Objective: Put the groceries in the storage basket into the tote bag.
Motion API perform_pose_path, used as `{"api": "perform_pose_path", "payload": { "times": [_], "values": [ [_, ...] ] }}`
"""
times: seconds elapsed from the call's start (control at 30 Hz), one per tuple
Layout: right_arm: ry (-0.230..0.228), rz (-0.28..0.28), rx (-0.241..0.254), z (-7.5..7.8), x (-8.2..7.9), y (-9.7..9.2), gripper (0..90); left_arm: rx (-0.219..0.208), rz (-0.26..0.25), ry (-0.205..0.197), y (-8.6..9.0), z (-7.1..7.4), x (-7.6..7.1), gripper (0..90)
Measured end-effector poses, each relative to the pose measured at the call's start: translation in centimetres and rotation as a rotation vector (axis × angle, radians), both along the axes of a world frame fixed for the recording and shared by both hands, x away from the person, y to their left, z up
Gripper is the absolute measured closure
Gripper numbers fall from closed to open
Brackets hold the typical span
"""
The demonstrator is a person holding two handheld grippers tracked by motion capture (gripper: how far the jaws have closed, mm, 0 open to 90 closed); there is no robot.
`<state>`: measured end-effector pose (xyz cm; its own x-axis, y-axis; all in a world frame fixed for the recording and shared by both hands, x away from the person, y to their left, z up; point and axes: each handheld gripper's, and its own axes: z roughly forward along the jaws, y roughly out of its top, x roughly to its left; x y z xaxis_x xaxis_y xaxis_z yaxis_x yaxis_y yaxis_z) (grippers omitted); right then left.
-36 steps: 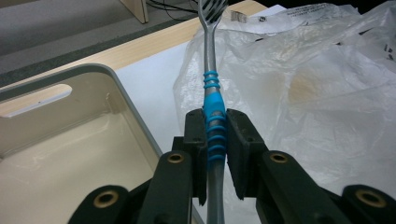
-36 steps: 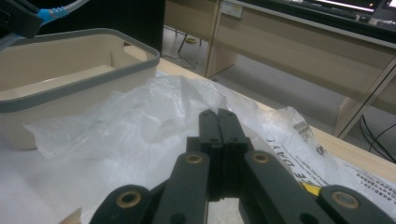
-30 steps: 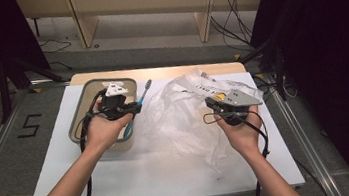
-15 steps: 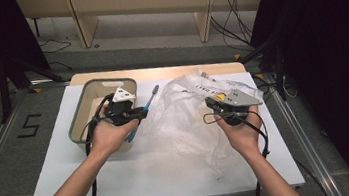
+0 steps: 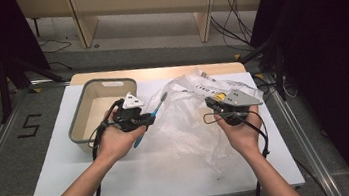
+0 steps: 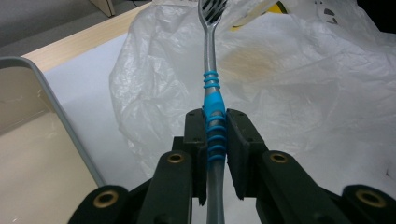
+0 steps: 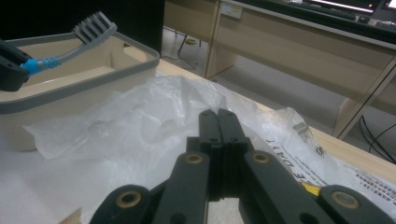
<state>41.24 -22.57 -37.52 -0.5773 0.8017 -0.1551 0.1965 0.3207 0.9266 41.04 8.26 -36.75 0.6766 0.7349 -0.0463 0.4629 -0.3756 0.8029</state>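
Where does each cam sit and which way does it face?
High view: above the person's side, facing forward-down on the table; forearms, both hands show.
Left gripper view: on the left gripper, along its fingers clamping the toothbrush.
Right gripper view: on the right gripper, facing the bin.
Shared: toothbrush, plastic bag.

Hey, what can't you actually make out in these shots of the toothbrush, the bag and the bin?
- Toothbrush: bristle tip cut off by the top edge of the left gripper view; handle end hidden between the gripper's fingers.
- Plastic bag: whether the shut right gripper pinches any film, hidden by its fingers; print too small, high view.
- Bin: floor partly hidden by the left hand, high view.
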Motion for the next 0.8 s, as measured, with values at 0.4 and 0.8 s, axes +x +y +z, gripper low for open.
{"api": "perform_pose_path", "payload": {
  "times": [0.4, 0.8],
  "values": [
    [-0.001, 0.000, 0.000, 0.0, 0.0, 0.0, 90.0, 0.031, -0.052, 0.018, -1.6, -1.1, -0.9, 78.6],
    [-0.001, 0.004, 0.002, 0.2, -0.1, 0.1, 90.0, 0.057, -0.095, 0.043, -3.8, -2.5, -1.2, 78.6]
  ]
}}
